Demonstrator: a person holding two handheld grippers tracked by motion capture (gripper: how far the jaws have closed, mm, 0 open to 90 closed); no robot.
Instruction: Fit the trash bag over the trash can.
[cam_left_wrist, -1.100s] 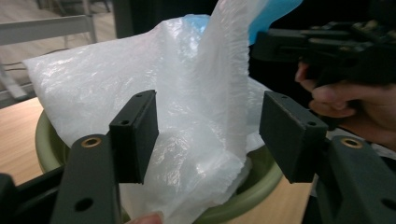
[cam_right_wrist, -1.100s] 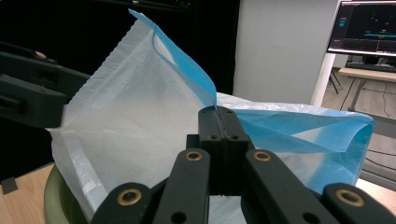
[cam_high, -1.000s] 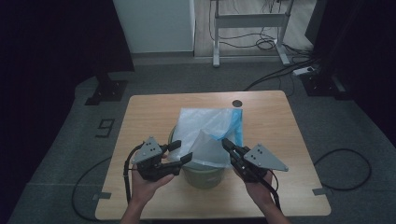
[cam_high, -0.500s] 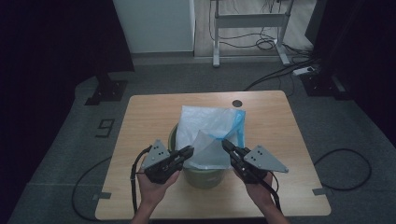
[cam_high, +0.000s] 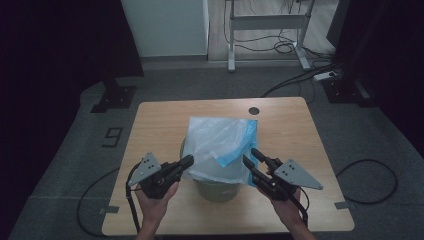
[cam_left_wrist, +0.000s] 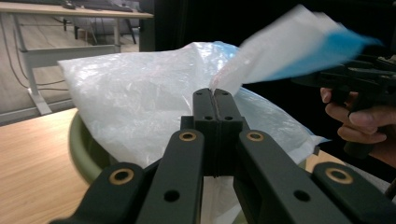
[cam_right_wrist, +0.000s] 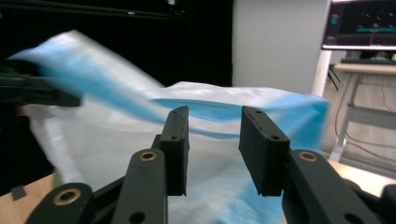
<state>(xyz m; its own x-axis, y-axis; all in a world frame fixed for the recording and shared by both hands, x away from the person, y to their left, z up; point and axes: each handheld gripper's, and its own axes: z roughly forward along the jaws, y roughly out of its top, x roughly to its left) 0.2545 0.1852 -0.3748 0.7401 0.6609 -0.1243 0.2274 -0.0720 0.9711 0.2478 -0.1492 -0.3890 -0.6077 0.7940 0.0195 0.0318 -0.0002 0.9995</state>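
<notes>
Apparently the step is lining the bin (cam_high: 216, 189): left gripper (cam_left_wrist: 215, 100) is pinched closed on the plastic bag (cam_high: 220, 150), draped just ahead. Right gripper (cam_right_wrist: 214, 140) gapes wide (bag edge just beyond); next it must grab.

Two hand-held grippers at a bagged bin on a wooden table

At frame centre, a white-and-blue plastic bag (cam_high: 220, 145) drapes over a green bin (cam_high: 216, 189) on the table (cam_high: 160, 120). The left gripper (cam_high: 186, 161) touches the bag's lower left edge; the right gripper (cam_high: 250, 156) reaches its lower right, jaws apart.
</notes>
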